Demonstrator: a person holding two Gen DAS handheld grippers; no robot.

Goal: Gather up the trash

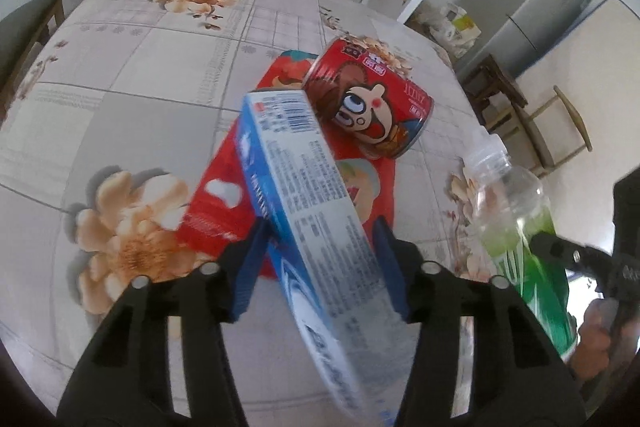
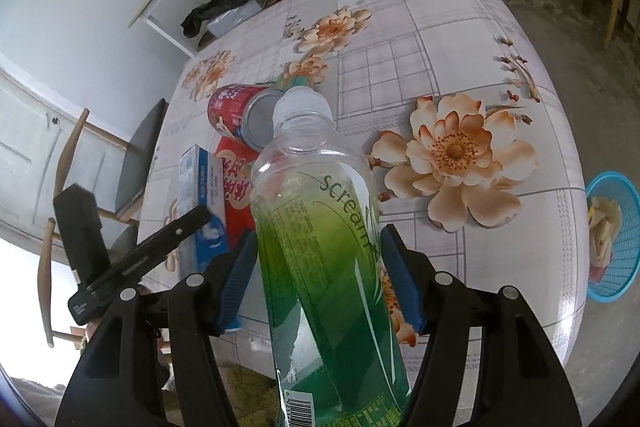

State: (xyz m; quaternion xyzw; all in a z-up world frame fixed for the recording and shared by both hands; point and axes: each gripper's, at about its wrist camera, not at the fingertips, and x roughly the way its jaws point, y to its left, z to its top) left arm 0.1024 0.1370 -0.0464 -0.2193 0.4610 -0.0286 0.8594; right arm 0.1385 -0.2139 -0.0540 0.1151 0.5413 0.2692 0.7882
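Two grippers worked over a table (image 2: 460,27) covered in a glossy plastic cloth printed with grey checks and peach flowers. The left gripper (image 1: 320,247) had a long, flat-sided blue and white cardboard box (image 1: 296,179) between its ribbed blue pads; the left pad touched the box's edge and the right pad (image 1: 390,267) lay against its printed face, so the fingers looked clamped on it, with the box slanting up and away. Beneath the box lay a flat red packet (image 1: 218,203) with a shiny surface, and on the packet's far end a round red tin can (image 1: 372,99) with a cartoon face lay on its side.

The right gripper (image 2: 320,271) held a clear, rounded plastic bottle (image 2: 320,227), green-tinted through its lower part and clear towards the neck, its white cap pointing away. Both blue pads pressed against the bottle's sides.

Past the table's right edge, a round blue mesh basket (image 2: 624,239) stood on the floor, holding some pale crumpled scraps.
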